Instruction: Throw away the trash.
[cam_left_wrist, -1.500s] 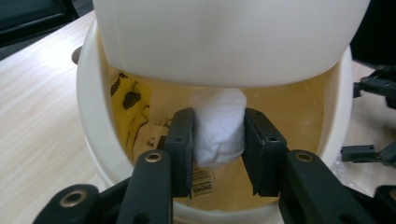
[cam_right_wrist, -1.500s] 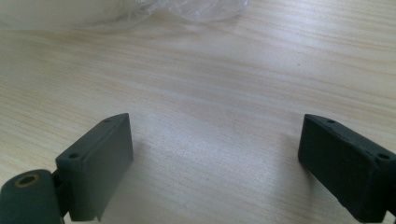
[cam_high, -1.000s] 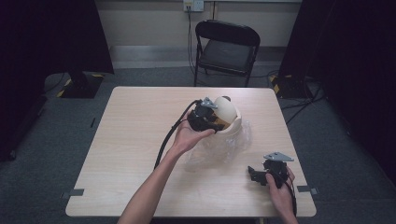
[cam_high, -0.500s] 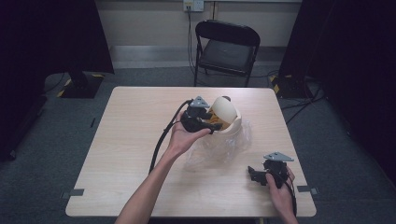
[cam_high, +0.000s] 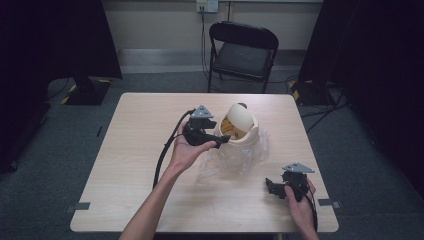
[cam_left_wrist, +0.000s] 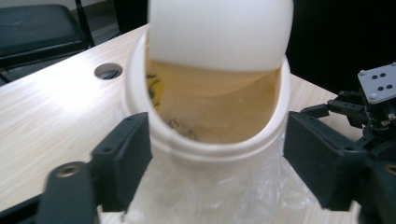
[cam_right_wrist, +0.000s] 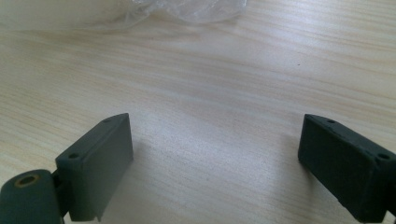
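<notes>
A cream bin (cam_high: 246, 131) with a domed swing lid (cam_high: 239, 116) stands on a crumpled clear plastic bag (cam_high: 235, 161) at the middle of the table. My left gripper (cam_high: 220, 132) is held at the bin's left side, open. In the left gripper view its jaws stand wide on either side of the bin's rim (cam_left_wrist: 210, 150), apart from it. The white lid (cam_left_wrist: 219, 28) is tilted, and the yellowish inside shows under it. My right gripper (cam_high: 271, 186) rests near the table's front right, open over bare wood (cam_right_wrist: 215, 135).
The wooden table (cam_high: 135, 150) has a round cable hole (cam_left_wrist: 108, 71) behind the bin. A black folding chair (cam_high: 245, 50) stands beyond the far edge. The bag's edge (cam_right_wrist: 140, 11) lies ahead of the right gripper. The right gripper (cam_left_wrist: 373, 102) appears beyond the bin.
My left gripper has drawn back a little to the left, away from the bin. The right gripper has stayed where it was.
</notes>
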